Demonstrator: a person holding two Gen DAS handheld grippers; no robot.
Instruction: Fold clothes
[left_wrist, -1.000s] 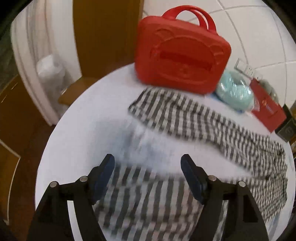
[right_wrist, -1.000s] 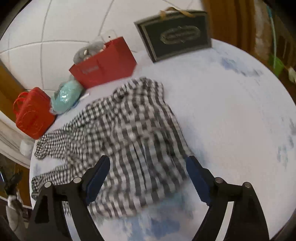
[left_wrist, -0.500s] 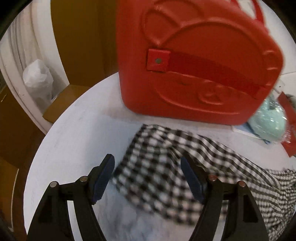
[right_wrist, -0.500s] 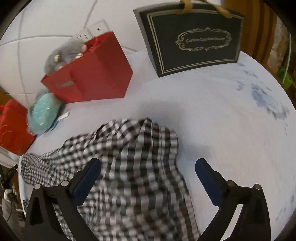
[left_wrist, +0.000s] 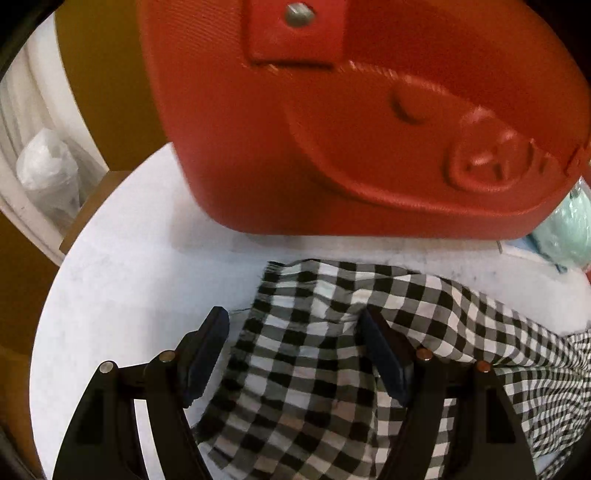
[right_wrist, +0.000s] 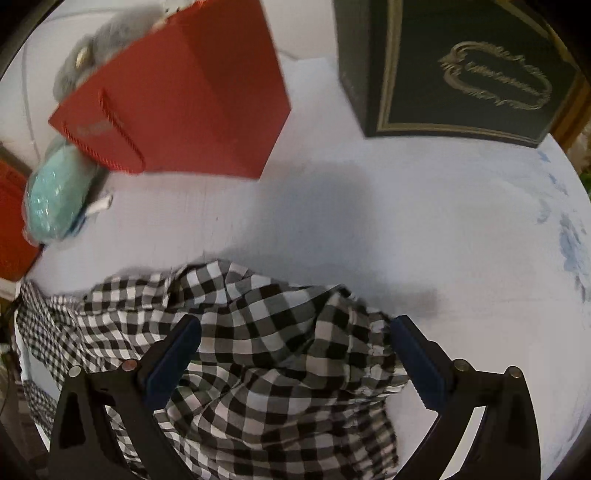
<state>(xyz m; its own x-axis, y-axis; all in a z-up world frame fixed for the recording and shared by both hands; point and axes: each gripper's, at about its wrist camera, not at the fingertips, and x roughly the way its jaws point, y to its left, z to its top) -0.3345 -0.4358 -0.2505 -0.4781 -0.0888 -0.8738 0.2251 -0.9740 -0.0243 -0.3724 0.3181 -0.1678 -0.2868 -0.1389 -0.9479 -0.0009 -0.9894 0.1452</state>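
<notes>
- Left hand-held gripper (left_wrist: 293, 334): jaws spread wide and released, angled steeply down over the sleeve end of the checked shirt (left_wrist: 314, 369).
- The frayed cuff edge lies between the two blue pads (left_wrist: 207, 350). The left pad sits over bare desk (left_wrist: 129, 288) just beside the cloth; the right pad stands over the cloth, whether it touches cannot be told. No pinch on the fabric.
- Just past the cuff stands a red case (left_wrist: 351, 122), upright on the desk and filling the upper part of the left view. The cuff lies near its base; a strip of bare desk shows between them.
- A pale green bundle (left_wrist: 565, 229) lies to the right of the case at the frame edge.
- Right hand-held gripper (right_wrist: 295, 332): jaws at full spread, released, pointing down over a bunched, creased part of the same shirt (right_wrist: 266, 350).
- The rumpled cloth lies between the pads; the left pad is over the fabric, the right pad at its right edge. Neither pad presses the cloth.
- The shirt trails off to the left across the white desk (right_wrist: 424, 221), unfolded.
- Behind it, well apart: a red paper bag (right_wrist: 184, 96) with something grey and furry in it, and a dark bag with gold trim (right_wrist: 465, 74).
</notes>
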